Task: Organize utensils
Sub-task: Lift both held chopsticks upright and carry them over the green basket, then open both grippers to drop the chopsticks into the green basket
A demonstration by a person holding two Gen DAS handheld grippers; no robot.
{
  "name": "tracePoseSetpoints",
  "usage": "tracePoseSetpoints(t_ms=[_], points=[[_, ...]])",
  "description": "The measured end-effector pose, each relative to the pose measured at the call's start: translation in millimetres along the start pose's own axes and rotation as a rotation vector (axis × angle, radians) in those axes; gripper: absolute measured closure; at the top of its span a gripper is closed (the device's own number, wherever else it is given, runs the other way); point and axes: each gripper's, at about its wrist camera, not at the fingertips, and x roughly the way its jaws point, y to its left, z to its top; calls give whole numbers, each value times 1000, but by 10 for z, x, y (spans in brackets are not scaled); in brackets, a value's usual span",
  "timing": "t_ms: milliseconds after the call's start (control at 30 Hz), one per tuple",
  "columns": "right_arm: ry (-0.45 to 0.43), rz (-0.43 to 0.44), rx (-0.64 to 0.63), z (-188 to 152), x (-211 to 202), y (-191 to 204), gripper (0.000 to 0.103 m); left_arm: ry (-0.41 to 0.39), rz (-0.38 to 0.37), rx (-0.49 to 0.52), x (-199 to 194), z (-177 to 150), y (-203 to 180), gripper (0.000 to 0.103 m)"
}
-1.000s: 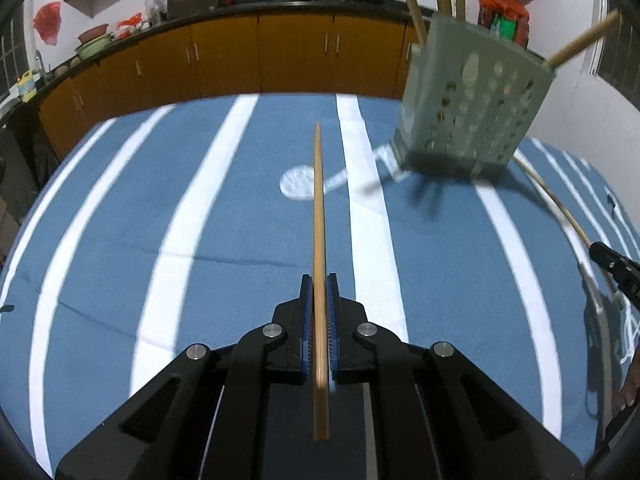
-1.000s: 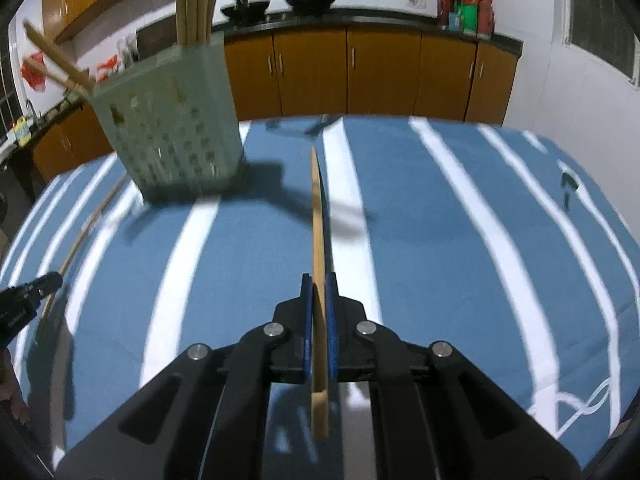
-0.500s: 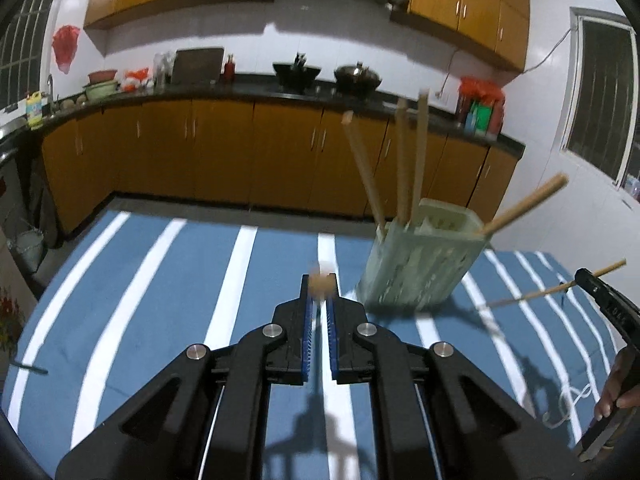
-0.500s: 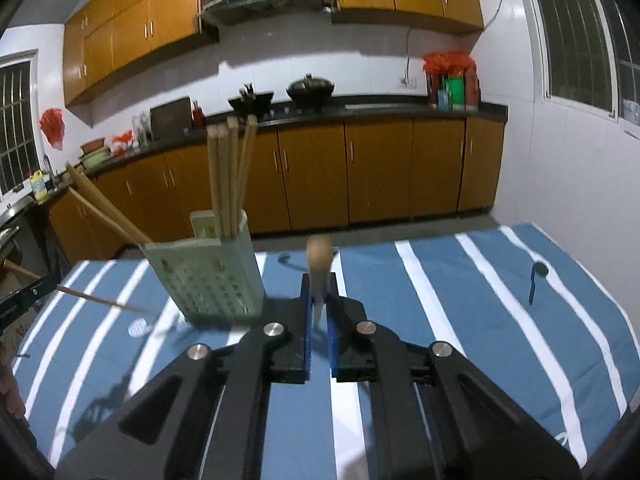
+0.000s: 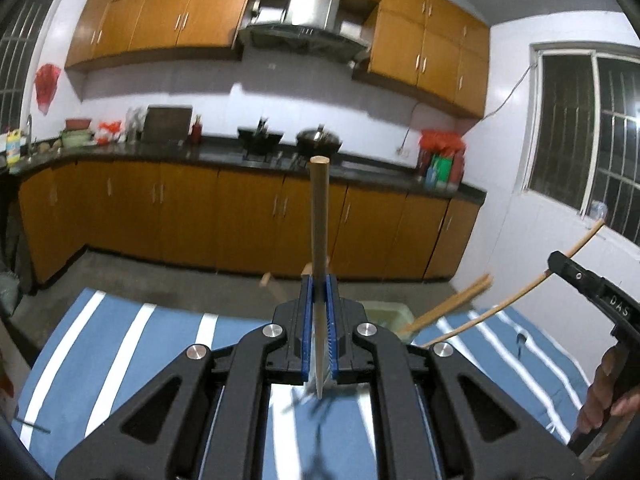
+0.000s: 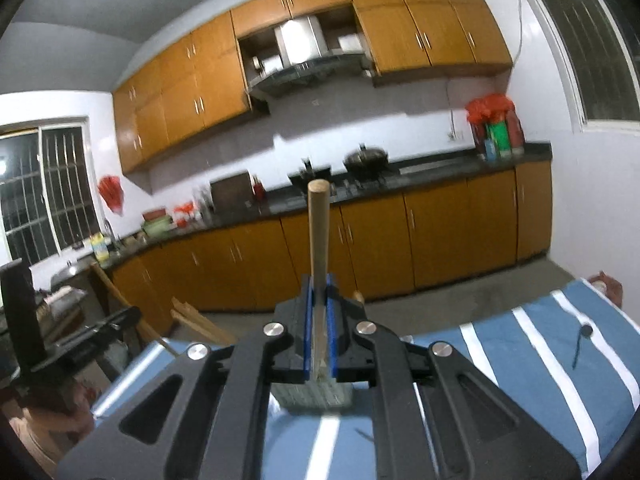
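Observation:
My left gripper point(image 5: 319, 280) is shut on a wooden chopstick point(image 5: 319, 216) that juts forward and up, well above the table. A pale green perforated utensil holder point(image 5: 386, 314) stands just behind its fingers, mostly hidden, with several chopsticks point(image 5: 452, 304) leaning out to the right. My right gripper point(image 6: 318, 280) is shut on another wooden chopstick point(image 6: 318, 232), with the holder point(image 6: 316, 396) low beneath its jaws. In the left wrist view the right gripper point(image 5: 560, 260) shows at the far right, its thin stick point(image 5: 516, 294) slanting over the table.
A blue tablecloth point(image 5: 120, 344) with white stripes covers the table. A dark spoon point(image 6: 580, 344) lies near its right edge. A person's hand point(image 5: 608, 392) grips the right tool's handle. Wooden kitchen cabinets point(image 5: 200, 216) and a loaded counter run along the far wall.
Both grippers have risen from the table and tilted upward, each still clamping its chopstick. The holder has slid down in both views to sit behind the fingers.

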Motion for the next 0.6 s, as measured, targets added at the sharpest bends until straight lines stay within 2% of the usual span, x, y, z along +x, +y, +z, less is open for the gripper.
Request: tracePoseSetpoints(t_ms=[133, 333, 400, 600], points=[[-48, 0, -24, 134, 101, 126, 95, -98, -21, -15, 19, 224, -144, 96], [5, -21, -73, 92, 485, 217, 95, -183, 1, -12, 221, 332, -259, 96], [27, -29, -78, 60, 579, 230, 95, -175, 9, -8, 330, 306, -272, 96], [97, -47, -82, -44, 826, 210, 95, -85, -4, -7, 666, 118, -271, 96]])
